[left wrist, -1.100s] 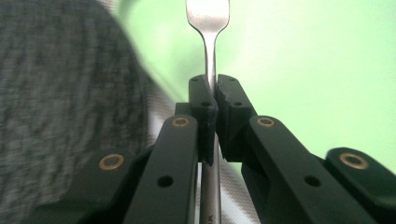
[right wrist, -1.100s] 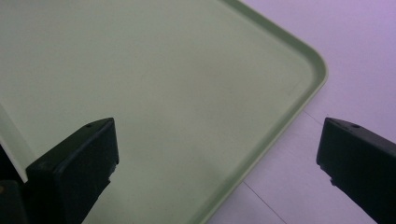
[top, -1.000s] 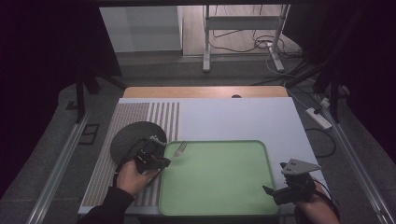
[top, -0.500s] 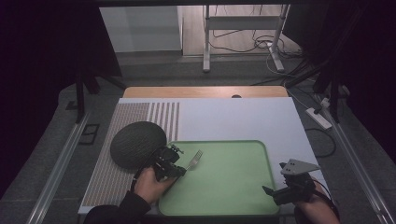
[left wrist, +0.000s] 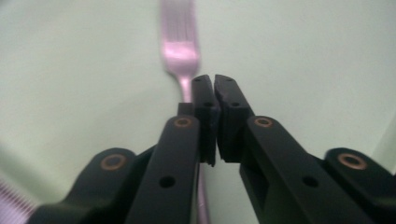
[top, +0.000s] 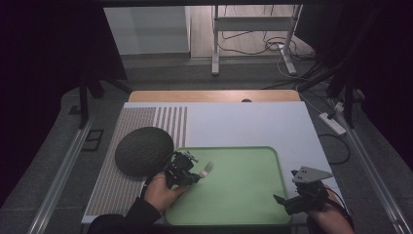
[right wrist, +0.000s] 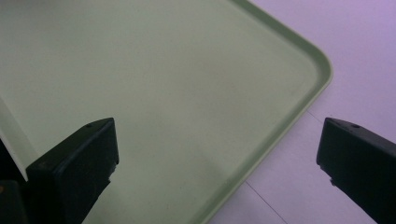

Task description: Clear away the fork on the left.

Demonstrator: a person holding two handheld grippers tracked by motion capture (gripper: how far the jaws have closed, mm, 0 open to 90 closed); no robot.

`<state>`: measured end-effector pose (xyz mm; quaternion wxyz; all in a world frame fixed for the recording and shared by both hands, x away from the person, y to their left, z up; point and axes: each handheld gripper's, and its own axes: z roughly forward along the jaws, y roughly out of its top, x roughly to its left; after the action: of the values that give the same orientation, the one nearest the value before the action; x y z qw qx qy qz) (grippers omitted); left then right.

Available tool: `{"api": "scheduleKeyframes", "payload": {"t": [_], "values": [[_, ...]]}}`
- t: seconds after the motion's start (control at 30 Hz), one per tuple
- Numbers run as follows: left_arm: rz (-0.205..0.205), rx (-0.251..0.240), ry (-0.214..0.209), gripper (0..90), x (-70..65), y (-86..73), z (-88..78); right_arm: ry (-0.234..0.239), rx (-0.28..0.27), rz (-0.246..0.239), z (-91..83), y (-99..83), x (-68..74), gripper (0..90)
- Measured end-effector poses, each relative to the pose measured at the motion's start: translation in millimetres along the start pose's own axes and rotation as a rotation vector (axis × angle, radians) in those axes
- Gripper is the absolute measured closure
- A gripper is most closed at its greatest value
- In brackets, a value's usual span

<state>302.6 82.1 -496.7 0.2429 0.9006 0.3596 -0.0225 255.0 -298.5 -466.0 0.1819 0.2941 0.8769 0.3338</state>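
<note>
The left gripper [left wrist: 210, 80] is clamped on the fork [left wrist: 178, 46], whose tines stick out ahead of its jaws over the tray [top: 234, 197]. The right gripper [top: 285, 201], jaws wide and empty, waits at the tray's near corner. Carrying step; next, lower the fork flat and release.

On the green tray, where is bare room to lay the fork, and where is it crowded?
The green tray is bare from the fork across to its right rim by the right gripper. It is crowded at the left edge: left gripper, fork, and dark round mat alongside.
</note>
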Motion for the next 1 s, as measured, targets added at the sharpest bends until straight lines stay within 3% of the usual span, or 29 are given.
{"api": "scheduleKeyframes", "payload": {"t": [0.13, 0.27, 0.6, 1.0], "values": [[0.029, 0.062, 0.015, 88.7, -1.1, 1.7, 13.3, 0.0, -0.001, 0.001, -0.1, -0.1, -0.1, 0.0], [-0.001, 0.065, 0.045, 88.6, 7.5, -1.3, 8.7, 0.0, -0.001, 0.0, -0.3, -0.1, -0.1, 0.0], [-0.091, 0.05, 0.062, 88.5, 34.8, -14.8, -2.1, 0.002, -0.004, -0.007, -0.4, -0.1, 0.0, 0.0], [-0.14, 0.042, 0.074, 86.6, 48.3, -22.4, -8.4, 0.004, -0.004, -0.01, -0.4, -0.1, 0.1, 0.0]]}}
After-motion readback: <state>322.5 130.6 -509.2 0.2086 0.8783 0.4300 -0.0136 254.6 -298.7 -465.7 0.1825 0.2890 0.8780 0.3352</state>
